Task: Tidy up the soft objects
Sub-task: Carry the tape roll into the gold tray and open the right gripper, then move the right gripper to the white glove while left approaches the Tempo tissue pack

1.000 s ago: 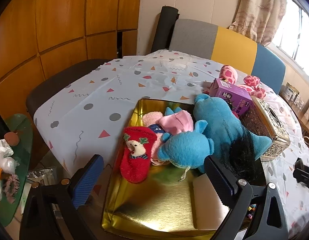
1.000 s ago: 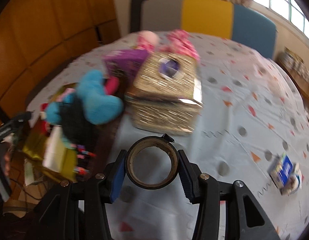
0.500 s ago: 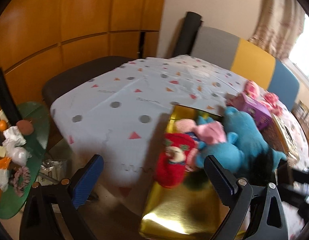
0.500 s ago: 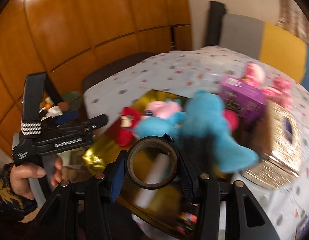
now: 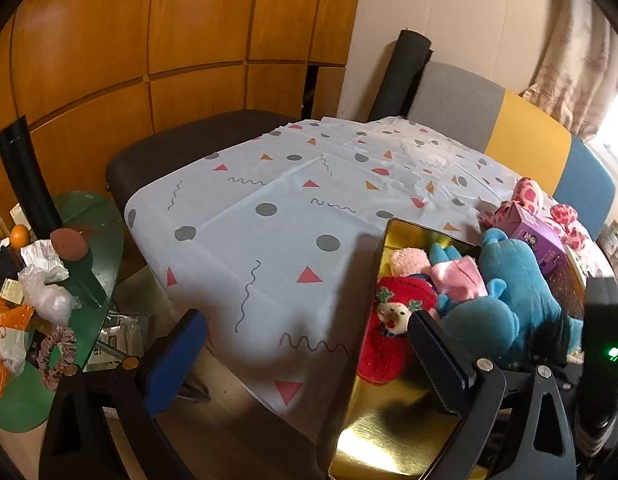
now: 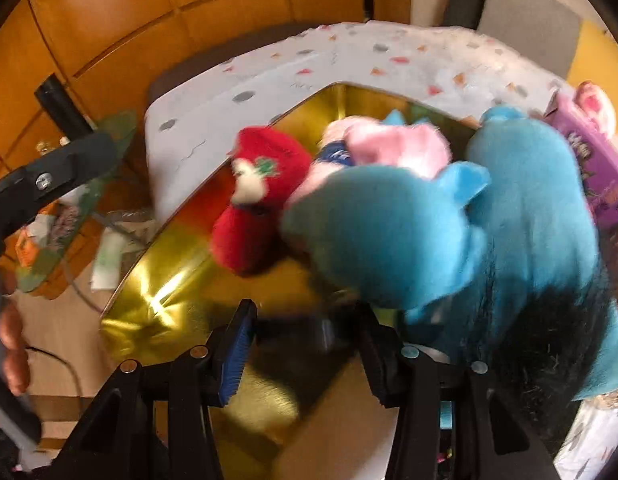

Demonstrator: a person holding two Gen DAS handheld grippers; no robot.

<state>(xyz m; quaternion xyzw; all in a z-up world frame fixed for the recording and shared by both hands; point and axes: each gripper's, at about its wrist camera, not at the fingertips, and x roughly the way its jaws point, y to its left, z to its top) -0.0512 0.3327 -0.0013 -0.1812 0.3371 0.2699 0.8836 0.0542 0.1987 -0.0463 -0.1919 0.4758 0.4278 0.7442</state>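
Observation:
A gold tray [image 5: 389,420] [image 6: 169,280] at the table's near edge holds a red Christmas sock [image 5: 393,320] [image 6: 257,208], pink soft pieces [image 5: 457,276] [image 6: 393,144] and a blue plush toy [image 5: 513,280] [image 6: 469,240]. My left gripper [image 5: 305,352] is open and empty, over the table edge left of the tray. My right gripper [image 6: 305,344] hangs low over the tray's front. A dark blurred shape lies between its fingers; the tape roll it held is not plainly visible.
A purple box [image 5: 537,236] and a pink spotted plush [image 5: 529,196] lie behind the tray. A green side table [image 5: 69,280] with clutter stands at the left. Chairs [image 5: 509,128] line the far side. The patterned tablecloth [image 5: 289,208] spreads left of the tray.
My left gripper swung left, off the tray to the table edge. My right gripper swung from the table's right side to low over the tray; the tape roll no longer shows clearly between its fingers.

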